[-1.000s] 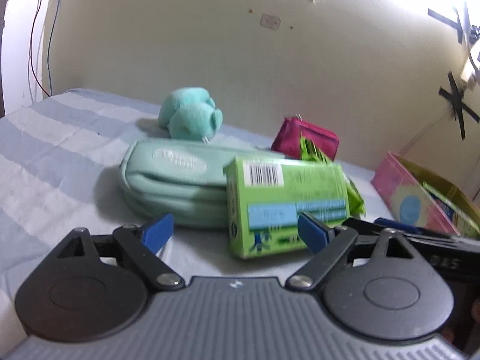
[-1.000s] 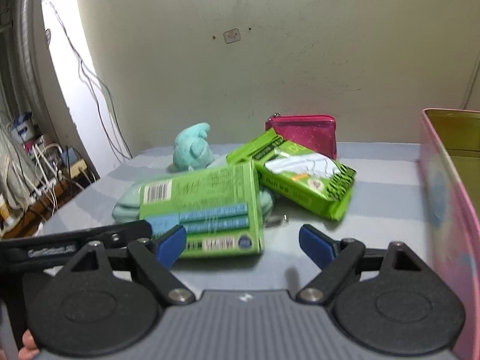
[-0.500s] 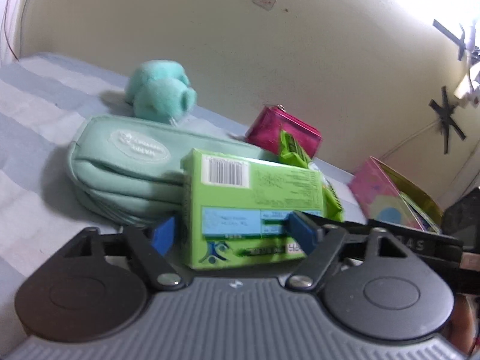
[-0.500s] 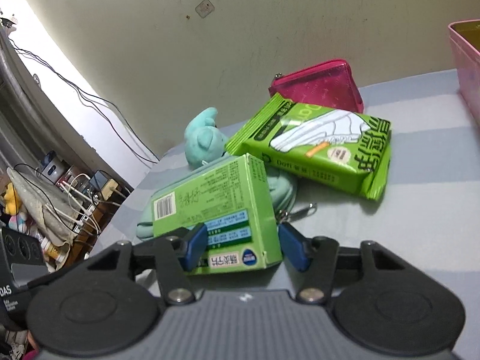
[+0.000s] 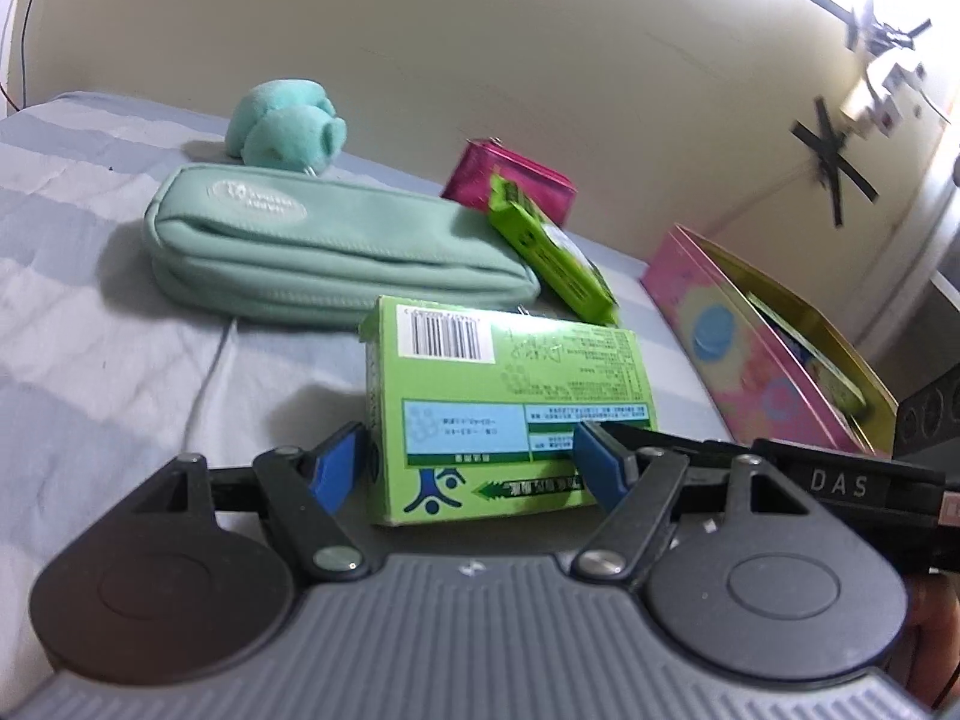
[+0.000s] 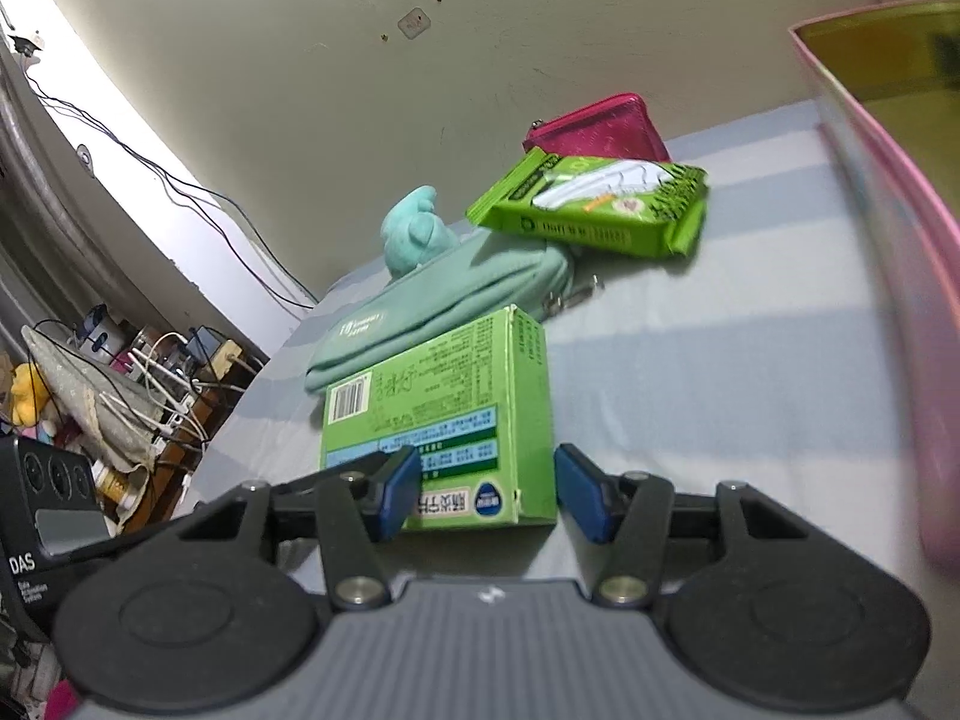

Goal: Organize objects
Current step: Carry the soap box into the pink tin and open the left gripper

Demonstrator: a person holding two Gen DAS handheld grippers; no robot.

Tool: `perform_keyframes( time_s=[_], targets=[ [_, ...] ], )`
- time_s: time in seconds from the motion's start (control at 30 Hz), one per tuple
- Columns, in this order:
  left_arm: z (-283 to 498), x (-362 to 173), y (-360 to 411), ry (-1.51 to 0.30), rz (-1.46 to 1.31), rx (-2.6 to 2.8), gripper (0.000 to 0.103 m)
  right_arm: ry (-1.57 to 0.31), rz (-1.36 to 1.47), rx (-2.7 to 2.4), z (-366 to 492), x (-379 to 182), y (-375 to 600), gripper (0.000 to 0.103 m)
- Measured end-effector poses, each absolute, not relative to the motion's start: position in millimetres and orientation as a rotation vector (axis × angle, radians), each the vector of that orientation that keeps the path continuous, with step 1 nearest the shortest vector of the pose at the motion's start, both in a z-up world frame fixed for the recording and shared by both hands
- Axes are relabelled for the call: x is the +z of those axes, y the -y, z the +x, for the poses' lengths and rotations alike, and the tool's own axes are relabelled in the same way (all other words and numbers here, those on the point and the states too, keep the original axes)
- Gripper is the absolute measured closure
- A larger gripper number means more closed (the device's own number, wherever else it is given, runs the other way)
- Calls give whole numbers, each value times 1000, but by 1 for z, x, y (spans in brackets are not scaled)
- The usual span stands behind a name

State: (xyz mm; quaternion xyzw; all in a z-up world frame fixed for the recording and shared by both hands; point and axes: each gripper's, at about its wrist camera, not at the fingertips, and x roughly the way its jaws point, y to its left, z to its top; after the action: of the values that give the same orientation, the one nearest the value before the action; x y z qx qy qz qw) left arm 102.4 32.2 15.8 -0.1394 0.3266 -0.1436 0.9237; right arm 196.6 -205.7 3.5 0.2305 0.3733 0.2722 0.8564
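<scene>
You are holding both tools on the same green box (image 5: 510, 414), which is standing on its long edge on the striped bed (image 5: 108, 324), toward the near edge and just in front of the teal pouch (image 5: 336, 258). Your left hand-held gripper (image 5: 471, 462) is sitting wide around the box's lower end: its left pad is touching or nearly touching the narrow side, while its right pad is lying across the printed face, so nothing is pinched there. Your right hand-held gripper (image 6: 489, 495) is bracketing the box (image 6: 444, 420) too, one pad overlapping the face and the other just off the side panel; whether it is gripping, I cannot tell. Judging by the pose, you are squaring the carton for a lift toward the pink tin (image 5: 774, 354) at the bed's right side, which is already holding green packs. The wipes packet (image 6: 591, 207), magenta purse (image 6: 606, 126) and teal plush (image 6: 414, 228) are waiting by the wall.
</scene>
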Motion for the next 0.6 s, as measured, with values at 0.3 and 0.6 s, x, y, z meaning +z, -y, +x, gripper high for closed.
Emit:
perform_keyframes(
  time_s=[0.3,0.6],
  targets=[
    [66,13,-12,-691,-240,-373,26,-746,511,520,144,5,230,51],
    [42,14,32,-721,-165,-517,26,-702,534,414,89,4,274,50]
  ],
)
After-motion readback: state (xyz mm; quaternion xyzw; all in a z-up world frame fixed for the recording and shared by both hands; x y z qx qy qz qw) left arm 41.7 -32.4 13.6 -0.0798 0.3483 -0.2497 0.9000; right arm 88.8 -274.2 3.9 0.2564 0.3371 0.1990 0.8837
